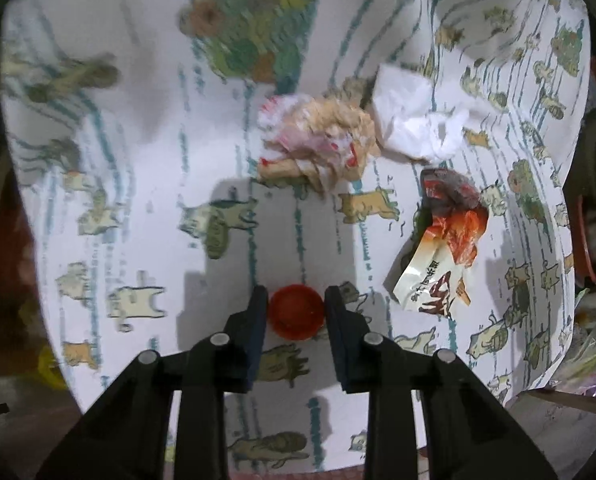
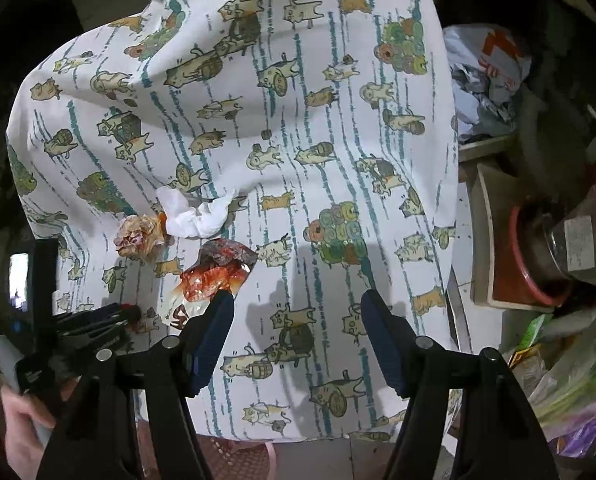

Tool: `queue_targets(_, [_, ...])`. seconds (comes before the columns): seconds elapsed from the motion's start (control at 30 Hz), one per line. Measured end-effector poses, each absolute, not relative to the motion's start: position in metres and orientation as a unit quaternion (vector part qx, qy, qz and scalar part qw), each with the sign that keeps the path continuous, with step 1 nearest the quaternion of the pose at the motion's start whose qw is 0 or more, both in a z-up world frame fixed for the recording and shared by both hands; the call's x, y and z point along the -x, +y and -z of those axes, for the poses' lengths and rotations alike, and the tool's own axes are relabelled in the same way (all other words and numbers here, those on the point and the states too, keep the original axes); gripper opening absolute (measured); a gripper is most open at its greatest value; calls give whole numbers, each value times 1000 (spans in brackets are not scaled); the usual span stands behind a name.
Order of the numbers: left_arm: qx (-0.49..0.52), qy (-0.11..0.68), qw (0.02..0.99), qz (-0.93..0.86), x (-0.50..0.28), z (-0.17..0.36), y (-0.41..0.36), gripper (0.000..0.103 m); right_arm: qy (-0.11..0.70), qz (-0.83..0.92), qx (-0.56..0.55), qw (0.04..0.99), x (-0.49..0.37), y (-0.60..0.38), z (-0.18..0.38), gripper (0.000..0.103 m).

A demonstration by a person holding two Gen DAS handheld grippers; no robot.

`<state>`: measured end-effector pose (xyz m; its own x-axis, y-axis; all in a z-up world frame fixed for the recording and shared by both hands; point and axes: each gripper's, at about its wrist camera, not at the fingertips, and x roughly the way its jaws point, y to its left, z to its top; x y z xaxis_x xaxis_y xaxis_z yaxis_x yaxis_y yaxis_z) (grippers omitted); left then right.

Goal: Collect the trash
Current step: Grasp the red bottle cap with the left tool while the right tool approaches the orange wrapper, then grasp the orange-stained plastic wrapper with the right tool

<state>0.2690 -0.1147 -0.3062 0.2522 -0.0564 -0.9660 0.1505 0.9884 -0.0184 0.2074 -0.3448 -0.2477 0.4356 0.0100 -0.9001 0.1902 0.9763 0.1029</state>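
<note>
smooth red plastic cap [image 1: 296, 311], matt printed cloth [image 1: 146, 128], crumpled white tissue [image 1: 414, 124]

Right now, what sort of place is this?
Probably a cluttered home table: a cat-print cloth strewn with wrappers and a tissue, with a red pot and bags alongside.

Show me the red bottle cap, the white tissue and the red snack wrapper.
red bottle cap [image 1: 296, 312], left wrist view, its centre.
white tissue [image 1: 412, 120], left wrist view, crumpled middle.
red snack wrapper [image 2: 214, 276], right wrist view, shiny red part.

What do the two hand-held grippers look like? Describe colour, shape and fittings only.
The left gripper and the right gripper are alike: black plastic linkage arms, round silver pivot pins and two flat, dark blue textured finger pads. No cables or sleeves show.
</note>
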Motion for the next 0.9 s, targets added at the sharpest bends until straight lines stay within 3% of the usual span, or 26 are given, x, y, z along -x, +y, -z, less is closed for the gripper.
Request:
queue_targets(0.3, [-16,561,825,66,-249,248,-75,27,561,9,-114,820,-235,-300,264,71])
queue_targets(0.5, [16,573,818,50,-247,247,-45,27,580,59,-76,809,-256,-276,289,72])
queue_targets(0.83, [20,575,817,37,-231,246,-20,27,616,79,-115,775,-280,-285,332,72])
queue_targets(0.9, [18,574,817,37,-229,247,-19,27,624,70,-127,768,-280,-285,342,76])
